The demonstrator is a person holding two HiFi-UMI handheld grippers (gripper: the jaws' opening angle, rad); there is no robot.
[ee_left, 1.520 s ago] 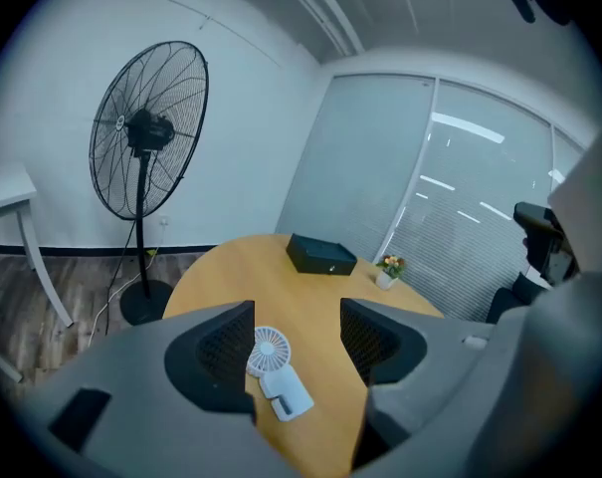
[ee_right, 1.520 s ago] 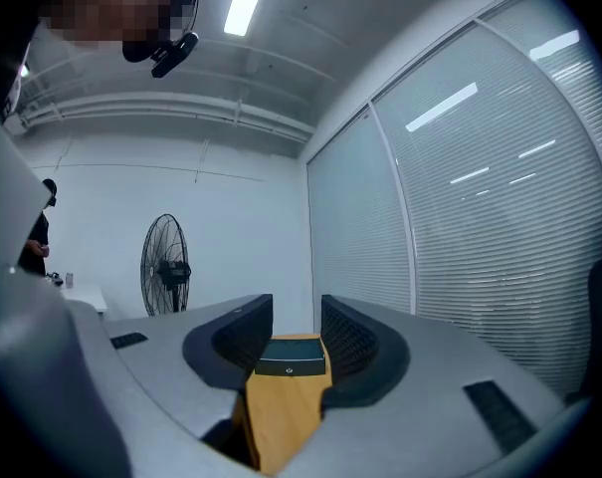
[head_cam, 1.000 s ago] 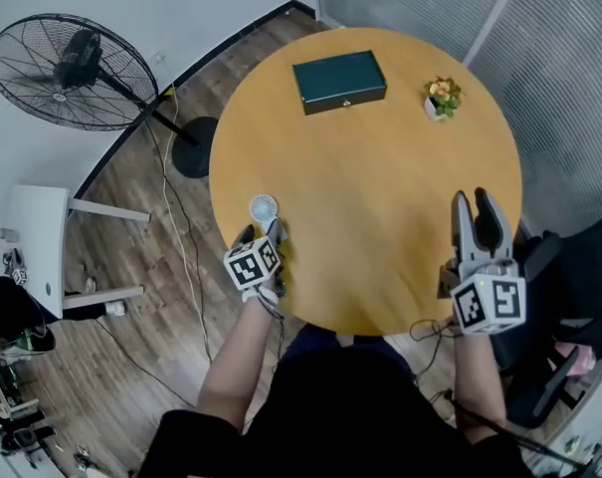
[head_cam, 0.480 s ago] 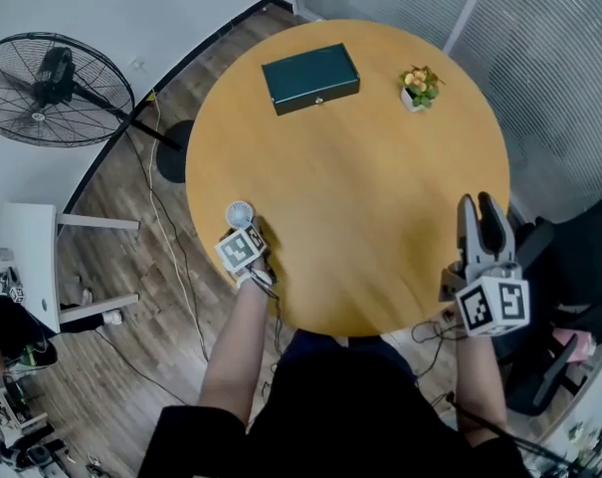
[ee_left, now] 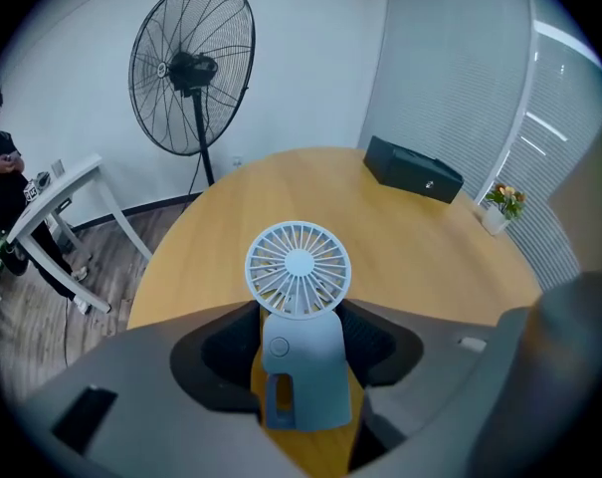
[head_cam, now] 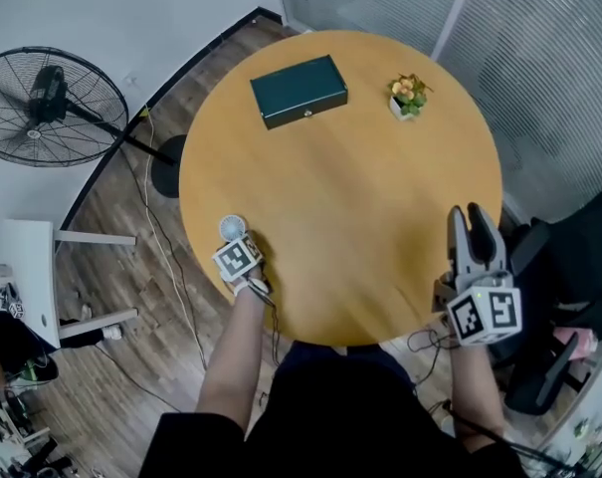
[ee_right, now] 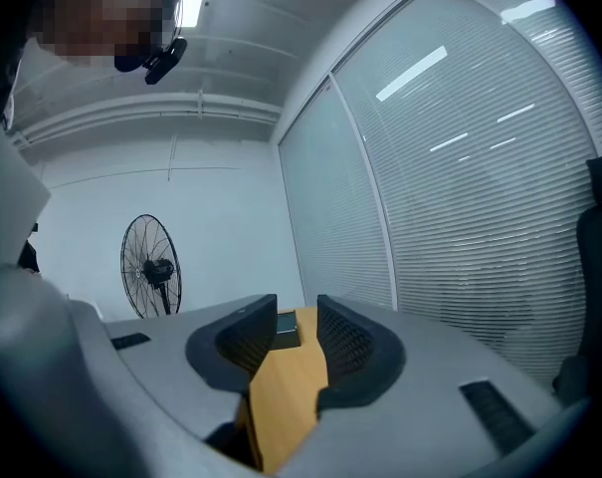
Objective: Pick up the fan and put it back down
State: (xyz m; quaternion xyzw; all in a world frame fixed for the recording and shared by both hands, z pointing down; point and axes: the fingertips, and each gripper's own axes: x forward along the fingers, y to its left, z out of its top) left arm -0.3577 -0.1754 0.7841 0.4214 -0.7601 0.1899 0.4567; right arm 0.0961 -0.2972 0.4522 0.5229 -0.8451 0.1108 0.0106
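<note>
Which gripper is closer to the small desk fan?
Left. The left gripper, jaws just closing, straddles the base of the small desk fan at the left edge of the table. The right gripper, also closing on nothing, is at the far right edge.

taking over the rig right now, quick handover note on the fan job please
Left tool: jaws astride the base of the small desk fan, just been closing on it; a sliver of the round table shows beside the base, so no firm grip yet.
Right tool: empty, jaws apart though just been closing a little, at the table's near edge.
Fan: upright on the table near its left edge.
Done: approach. Left: grip, lift, set back down.
</note>
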